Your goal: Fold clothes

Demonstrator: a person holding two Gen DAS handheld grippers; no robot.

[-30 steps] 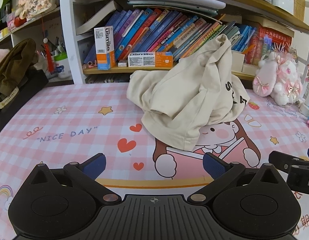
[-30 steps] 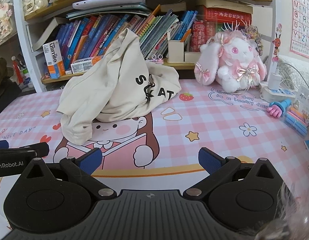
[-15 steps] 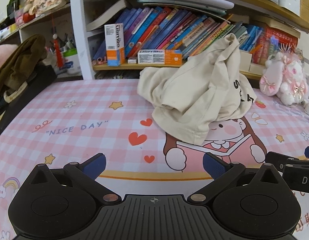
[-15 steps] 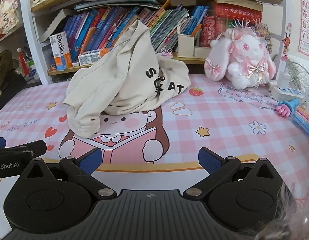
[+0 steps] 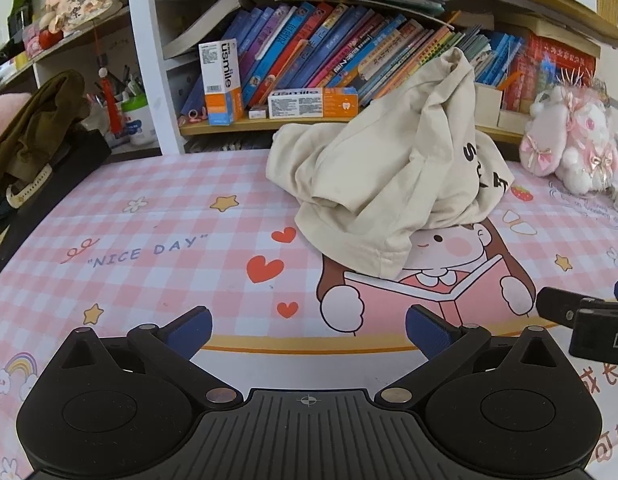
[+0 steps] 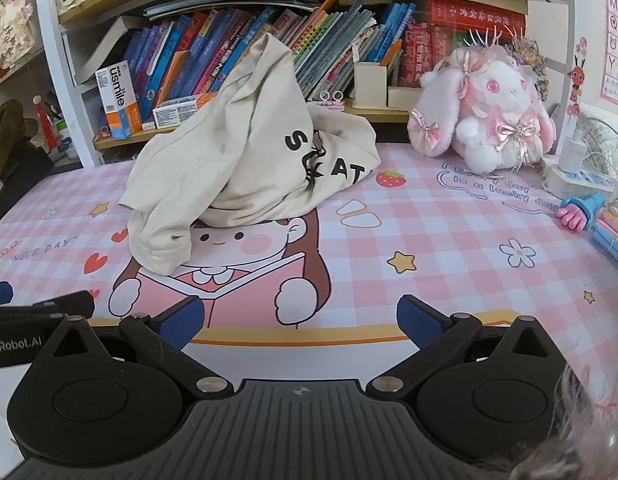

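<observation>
A cream garment point(image 5: 389, 176) with black letters lies crumpled in a tall heap on the pink checked table mat point(image 5: 157, 216), near the bookshelf; it also shows in the right wrist view point(image 6: 249, 160). My left gripper point(image 5: 308, 328) is open and empty, above the mat in front of the heap and to its left. My right gripper point(image 6: 300, 318) is open and empty, in front of the heap and to its right. Each gripper's tip shows at the edge of the other's view.
A bookshelf point(image 5: 309, 64) full of books stands behind the mat. A pink plush rabbit point(image 6: 485, 120) sits at the back right, with a power strip point(image 6: 577, 176) and pens point(image 6: 613, 236) beside it. Dark clothes point(image 5: 33, 140) lie at the left edge.
Both grippers have drifted left and a little nearer the heap, so the garment sits further right and larger in both views. Both grippers stay open.
</observation>
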